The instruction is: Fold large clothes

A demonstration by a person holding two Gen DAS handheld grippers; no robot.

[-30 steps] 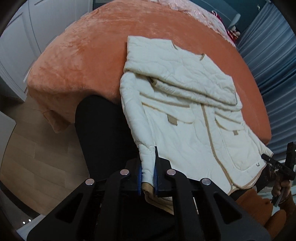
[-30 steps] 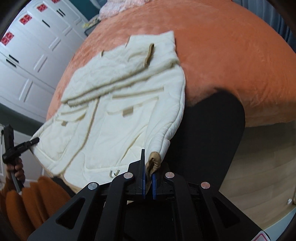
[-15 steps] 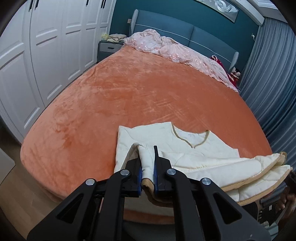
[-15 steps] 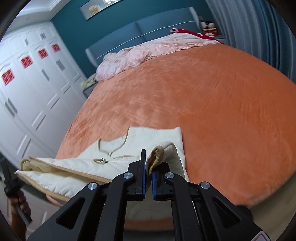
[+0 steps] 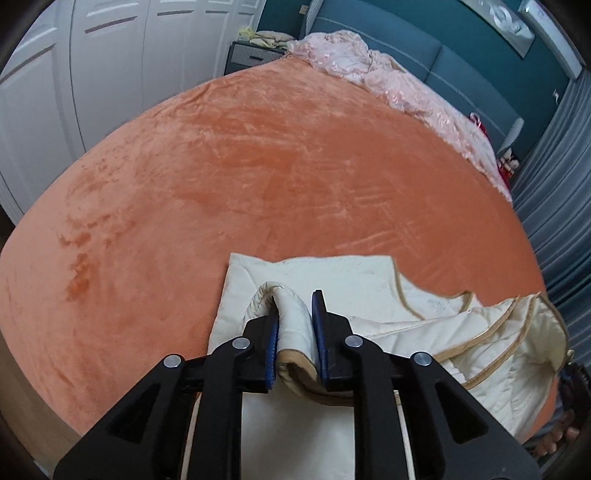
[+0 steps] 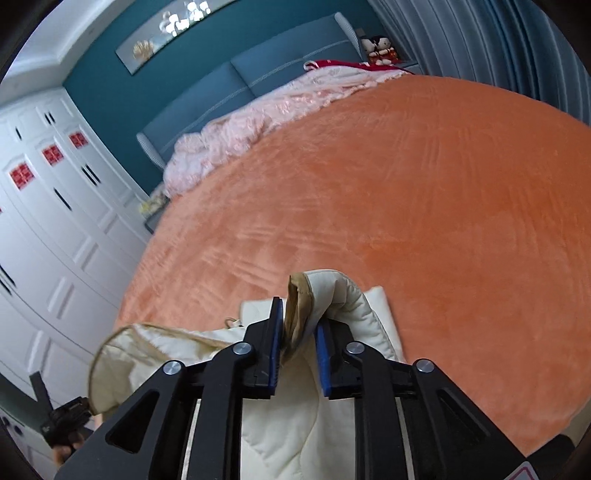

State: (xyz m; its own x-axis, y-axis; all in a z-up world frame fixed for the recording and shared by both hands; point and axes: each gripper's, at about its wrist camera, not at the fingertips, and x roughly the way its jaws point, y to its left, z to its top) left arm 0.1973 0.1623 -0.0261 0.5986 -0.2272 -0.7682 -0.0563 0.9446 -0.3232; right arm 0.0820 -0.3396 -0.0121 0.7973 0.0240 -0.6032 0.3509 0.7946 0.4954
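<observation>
A: What fills most of the room?
B: A wide bed under an orange plush blanket (image 5: 280,177), with a pink quilt (image 6: 258,122) bunched against the padded blue headboard (image 6: 258,70).
A: And around it?
B: Teal wall (image 6: 110,85) with a long framed picture (image 6: 170,33), white panelled wardrobes (image 6: 48,229) on one side, grey-blue curtains (image 6: 480,40) on the other.

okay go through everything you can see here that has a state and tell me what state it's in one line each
cream jacket: folded over on the orange bed cover, far edge flat.
left claw: opening, jacket cuff between its pads.
right claw: opening, tan-lined cuff between its pads.
pink quilt: crumpled by the headboard.
wardrobe doors: closed.
</observation>
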